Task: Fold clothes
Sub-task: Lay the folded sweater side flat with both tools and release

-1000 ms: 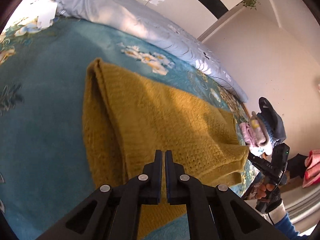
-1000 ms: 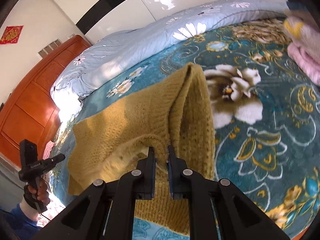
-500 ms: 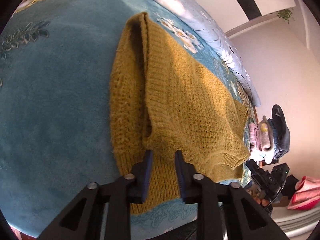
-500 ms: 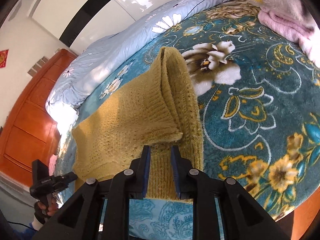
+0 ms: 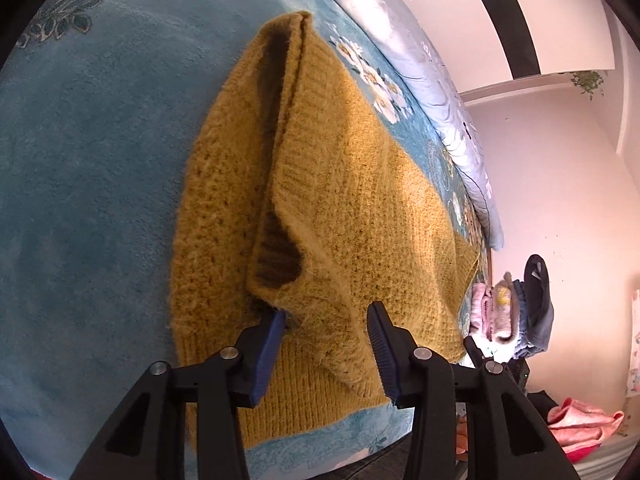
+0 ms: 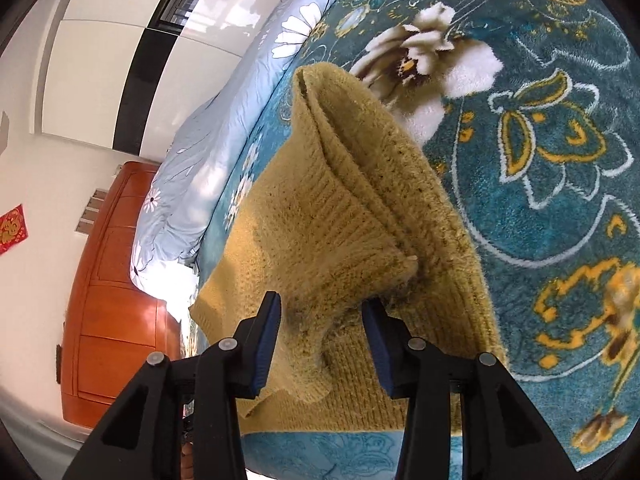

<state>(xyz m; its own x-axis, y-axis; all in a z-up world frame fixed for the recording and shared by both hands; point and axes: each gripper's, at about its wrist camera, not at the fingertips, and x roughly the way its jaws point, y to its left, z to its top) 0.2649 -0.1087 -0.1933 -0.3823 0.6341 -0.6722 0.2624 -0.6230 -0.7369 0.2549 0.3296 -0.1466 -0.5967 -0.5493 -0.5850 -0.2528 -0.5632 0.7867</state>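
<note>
A mustard-yellow knitted sweater (image 5: 340, 184) lies folded over on itself on the bed, its upper layer resting on the lower one. My left gripper (image 5: 326, 312) is open at the near left corner. The folded edge sits between the blue pads (image 5: 269, 350), which do not press on it. In the right wrist view the same sweater (image 6: 320, 220) shows its ribbed hem turned over. My right gripper (image 6: 322, 300) is at the near right corner with its jaws opening. The hem's corner lies loose between them.
A teal floral blanket (image 6: 540, 160) covers the bed, with a light-blue duvet (image 5: 384, 20) along its far side. A pile of pink and dark clothes (image 5: 508, 312) sits past the sweater. An orange wooden cabinet (image 6: 112, 280) stands by the wall. The bed's near edge is just below both grippers.
Both grippers were shut on the sweater's edge a second ago. Both have opened and let it go, and the lifted layer has settled on the lower one. Both hands sank and rolled.
</note>
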